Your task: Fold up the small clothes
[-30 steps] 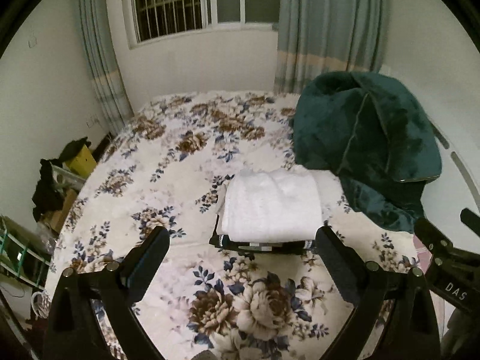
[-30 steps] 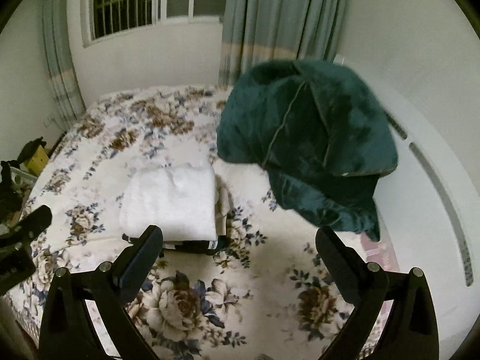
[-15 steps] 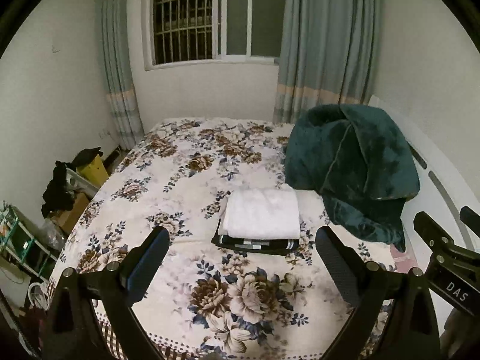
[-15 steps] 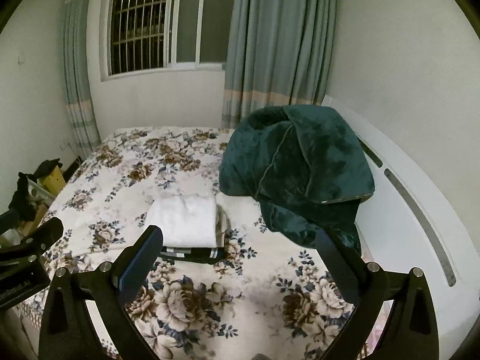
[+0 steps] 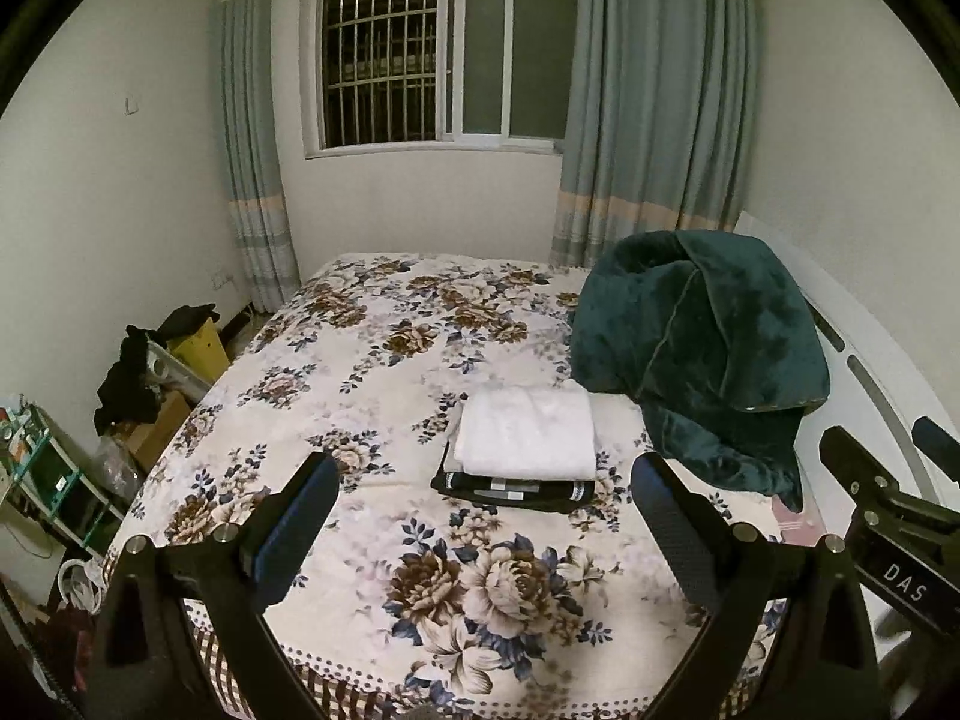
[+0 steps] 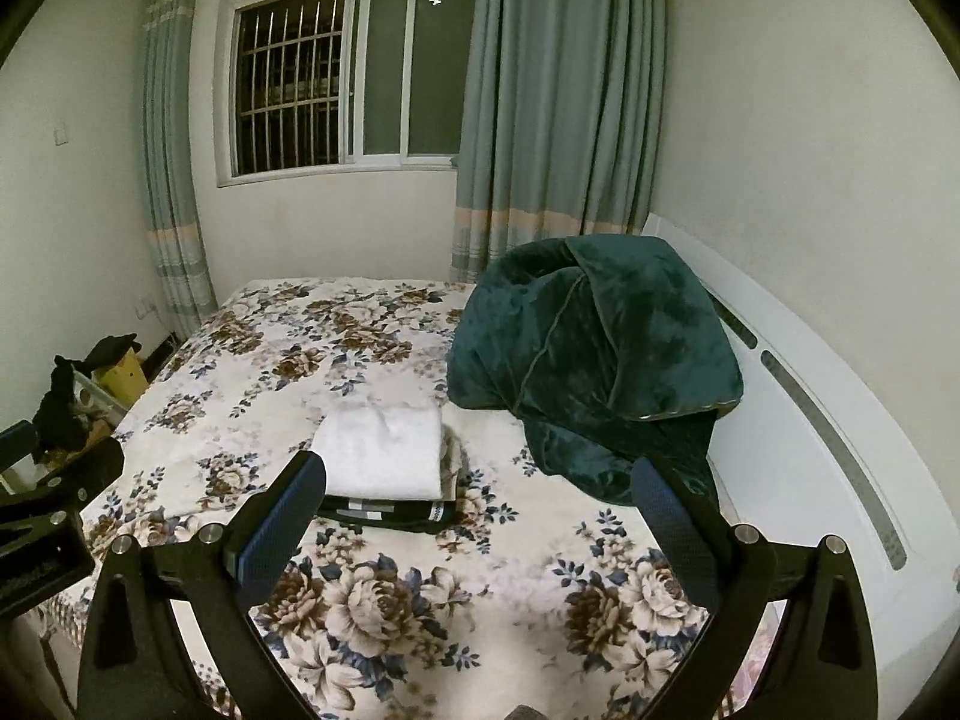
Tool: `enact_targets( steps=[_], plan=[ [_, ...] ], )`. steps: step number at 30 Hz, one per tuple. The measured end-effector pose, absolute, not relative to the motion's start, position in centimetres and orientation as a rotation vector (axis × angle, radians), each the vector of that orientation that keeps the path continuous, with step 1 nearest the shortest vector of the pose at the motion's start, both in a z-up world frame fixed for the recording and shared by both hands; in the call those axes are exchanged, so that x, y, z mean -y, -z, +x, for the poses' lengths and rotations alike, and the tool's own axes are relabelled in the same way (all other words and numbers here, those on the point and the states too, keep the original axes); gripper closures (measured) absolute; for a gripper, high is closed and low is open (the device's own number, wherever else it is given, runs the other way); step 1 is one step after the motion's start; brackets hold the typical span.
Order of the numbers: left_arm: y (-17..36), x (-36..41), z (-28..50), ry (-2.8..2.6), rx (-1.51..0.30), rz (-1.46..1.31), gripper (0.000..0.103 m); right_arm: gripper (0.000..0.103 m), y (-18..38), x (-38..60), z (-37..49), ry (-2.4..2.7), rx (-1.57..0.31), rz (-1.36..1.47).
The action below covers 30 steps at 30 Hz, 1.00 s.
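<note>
Bed (image 5: pixel 384 360) farther off now, folded stack (image 5: pixel 528 438) smaller, jaws spread.

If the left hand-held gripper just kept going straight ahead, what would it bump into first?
Probably the folded white garment on top of the small stack of clothes on the floral bed, though depth is hard to judge. The left hand-held gripper is open and empty.

White letters "DAS" stand on the right gripper (image 5: pixel 900 468).
</note>
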<state>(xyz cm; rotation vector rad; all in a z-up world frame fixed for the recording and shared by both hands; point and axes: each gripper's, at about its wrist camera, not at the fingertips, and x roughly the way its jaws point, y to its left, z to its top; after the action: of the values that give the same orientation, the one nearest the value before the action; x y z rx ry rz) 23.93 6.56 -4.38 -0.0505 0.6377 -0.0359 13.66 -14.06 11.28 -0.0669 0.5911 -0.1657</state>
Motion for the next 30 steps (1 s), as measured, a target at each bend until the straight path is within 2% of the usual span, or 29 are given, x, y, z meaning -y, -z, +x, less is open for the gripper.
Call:
enact_targets(
  steps=[2, 30],
  plan=[
    [4.3, -6.7, 23.8, 0.035, -0.638, -0.051, 0.000, 0.000, -11.2, 14.1, 13.9, 0.150, -0.596, -0.061],
    [3.4, -6.7, 22.7, 0.002, -0.601, -0.031, 0.000, 0.000, -11.0, 13.3, 14.8, 0.124, -0.577, -0.059]
  ],
)
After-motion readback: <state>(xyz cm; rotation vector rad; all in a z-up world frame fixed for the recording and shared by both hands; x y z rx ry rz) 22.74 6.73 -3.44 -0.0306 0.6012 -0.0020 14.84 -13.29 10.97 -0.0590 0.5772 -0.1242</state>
